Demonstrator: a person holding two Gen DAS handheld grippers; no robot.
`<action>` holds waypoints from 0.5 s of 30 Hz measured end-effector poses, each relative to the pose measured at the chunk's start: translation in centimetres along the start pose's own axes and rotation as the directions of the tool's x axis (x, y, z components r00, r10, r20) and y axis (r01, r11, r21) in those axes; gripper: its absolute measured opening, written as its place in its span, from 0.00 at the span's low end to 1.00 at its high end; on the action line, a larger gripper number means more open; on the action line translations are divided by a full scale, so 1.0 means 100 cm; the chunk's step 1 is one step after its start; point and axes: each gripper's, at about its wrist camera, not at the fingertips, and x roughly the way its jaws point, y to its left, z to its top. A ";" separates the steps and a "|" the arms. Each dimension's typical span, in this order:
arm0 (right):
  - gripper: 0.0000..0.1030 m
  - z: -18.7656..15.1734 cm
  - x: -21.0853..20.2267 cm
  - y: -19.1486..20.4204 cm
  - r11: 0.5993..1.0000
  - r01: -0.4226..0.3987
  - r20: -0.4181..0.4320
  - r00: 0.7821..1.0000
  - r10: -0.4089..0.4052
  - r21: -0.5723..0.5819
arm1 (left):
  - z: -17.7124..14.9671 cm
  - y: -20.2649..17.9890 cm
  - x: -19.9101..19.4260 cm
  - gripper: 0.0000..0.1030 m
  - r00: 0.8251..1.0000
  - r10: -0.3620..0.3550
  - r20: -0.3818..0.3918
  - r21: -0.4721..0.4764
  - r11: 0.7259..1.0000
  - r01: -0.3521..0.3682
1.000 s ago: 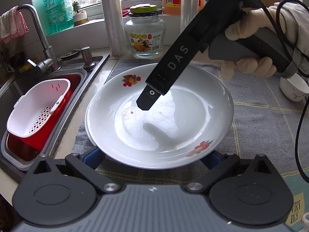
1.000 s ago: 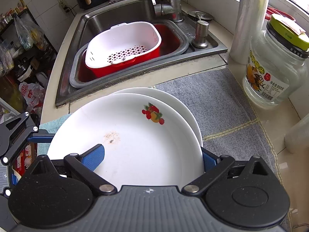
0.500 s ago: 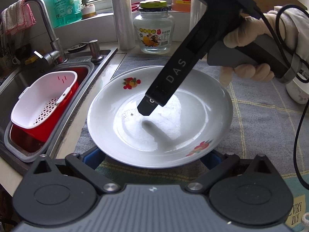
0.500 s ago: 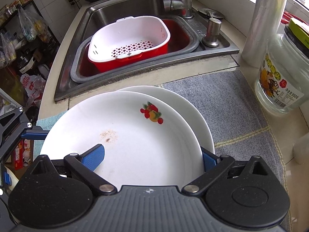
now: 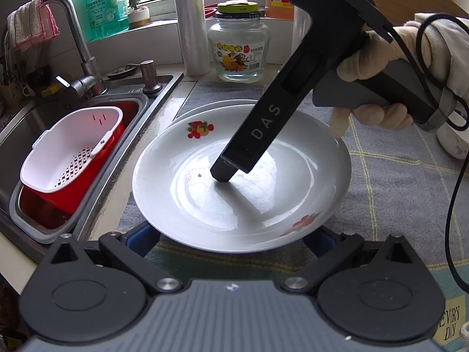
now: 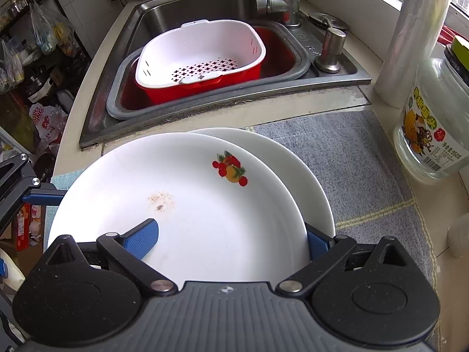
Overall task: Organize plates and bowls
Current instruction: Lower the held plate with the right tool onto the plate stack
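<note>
1. A white plate with fruit motifs [image 5: 243, 176] is seen resting on a second white plate [image 6: 296, 164], of which only a crescent shows at the far side; both lie on a grey woven mat [image 6: 351, 158] beside the sink [image 6: 187, 6].
2. The right gripper [image 6: 228, 239] is spread wide across the upper plate: one blue pad [image 6: 142, 239] is laid inside the plate's well, the other [image 6: 316, 245] is set outside the rim.
3. From the left wrist view, the tip of that inner finger appears to touch the plate's bottom, though contact cannot be confirmed.
4. The left gripper [image 5: 234, 239] is held wide, its blue pads partly hidden under the near rim; whether the plate is touched cannot be told.
5. A white colander [image 6: 202, 55] is nested in a red basin [image 6: 275, 55] in the sink.
6. A glass jar [image 5: 239, 50] is placed behind the mat.
</note>
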 end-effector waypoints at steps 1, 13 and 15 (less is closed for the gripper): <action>0.99 0.000 0.000 0.000 1.000 0.002 0.000 1.000 -0.002 0.001 | 0.000 0.000 0.000 0.99 1.000 -0.001 0.000 0.000 1.000 0.001; 1.00 0.003 0.000 0.001 1.000 0.015 -0.013 1.000 -0.015 -0.004 | 0.000 0.001 -0.005 0.99 1.000 -0.006 0.009 0.006 1.000 0.006; 1.00 0.003 0.000 0.002 1.000 0.022 -0.015 1.000 -0.022 -0.010 | 0.001 0.001 -0.005 0.99 1.000 -0.010 0.010 0.005 1.000 0.009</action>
